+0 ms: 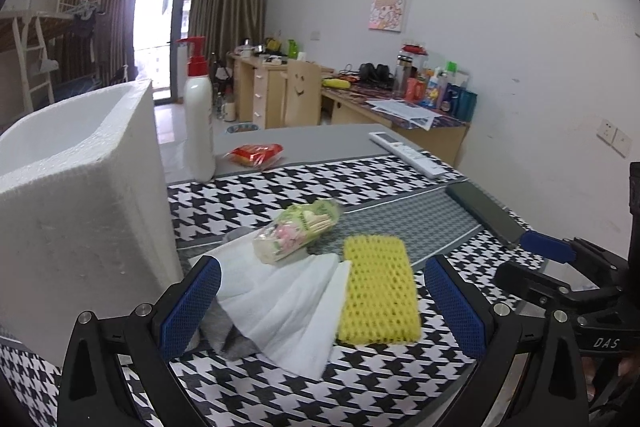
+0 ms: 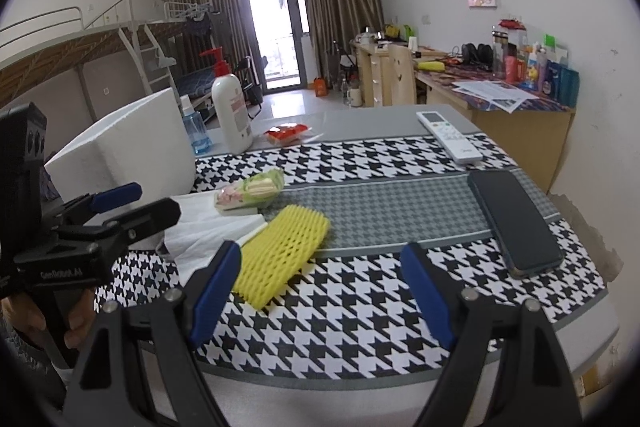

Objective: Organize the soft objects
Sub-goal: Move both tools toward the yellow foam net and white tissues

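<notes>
A yellow foam net (image 1: 378, 297) (image 2: 280, 253) lies flat on the houndstooth cloth. Left of it lies a white foam sheet (image 1: 284, 307) (image 2: 200, 227) over a grey cloth (image 1: 230, 337). A clear packet with green and pink contents (image 1: 298, 235) (image 2: 250, 191) rests on the sheet's far end. A white foam box (image 1: 80, 203) (image 2: 132, 147) stands at the left. My left gripper (image 1: 322, 301) is open and empty, its fingers either side of the sheet and net. My right gripper (image 2: 322, 289) is open and empty, just right of the net's near end.
A white pump bottle (image 1: 199, 119) (image 2: 232, 111) and a red snack packet (image 1: 256, 155) (image 2: 287, 133) stand at the back. A white remote (image 1: 408, 153) (image 2: 448, 135) and a dark phone (image 1: 484, 211) (image 2: 514, 221) lie at the right. A blue bottle (image 2: 195, 129) stands behind the box.
</notes>
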A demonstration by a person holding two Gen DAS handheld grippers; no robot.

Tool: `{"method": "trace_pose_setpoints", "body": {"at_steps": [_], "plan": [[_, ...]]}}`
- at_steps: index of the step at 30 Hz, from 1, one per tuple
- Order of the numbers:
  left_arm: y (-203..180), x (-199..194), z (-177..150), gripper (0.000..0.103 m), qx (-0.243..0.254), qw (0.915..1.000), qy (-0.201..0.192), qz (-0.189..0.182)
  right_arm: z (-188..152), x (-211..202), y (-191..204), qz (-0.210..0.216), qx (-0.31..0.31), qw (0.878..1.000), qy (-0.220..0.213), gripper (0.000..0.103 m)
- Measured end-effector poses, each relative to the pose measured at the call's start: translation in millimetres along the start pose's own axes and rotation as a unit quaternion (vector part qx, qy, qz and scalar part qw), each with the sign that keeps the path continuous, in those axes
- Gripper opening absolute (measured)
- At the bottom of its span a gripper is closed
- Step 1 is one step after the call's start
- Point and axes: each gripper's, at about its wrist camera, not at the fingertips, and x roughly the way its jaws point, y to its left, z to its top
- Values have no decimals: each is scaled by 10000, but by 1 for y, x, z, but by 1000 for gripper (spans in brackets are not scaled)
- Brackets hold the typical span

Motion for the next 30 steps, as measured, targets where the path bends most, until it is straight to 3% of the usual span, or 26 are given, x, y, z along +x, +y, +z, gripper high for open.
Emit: {"method": "trace_pose_setpoints", "body": {"at_steps": [22,30], "plan": [[34,6,10,102,-158,9983,38,560,5,24,6,172,-90,9996,225,85],[25,16,2,102,71,9971,305,689,5,35,15,171,-270,9985,446,85]]}}
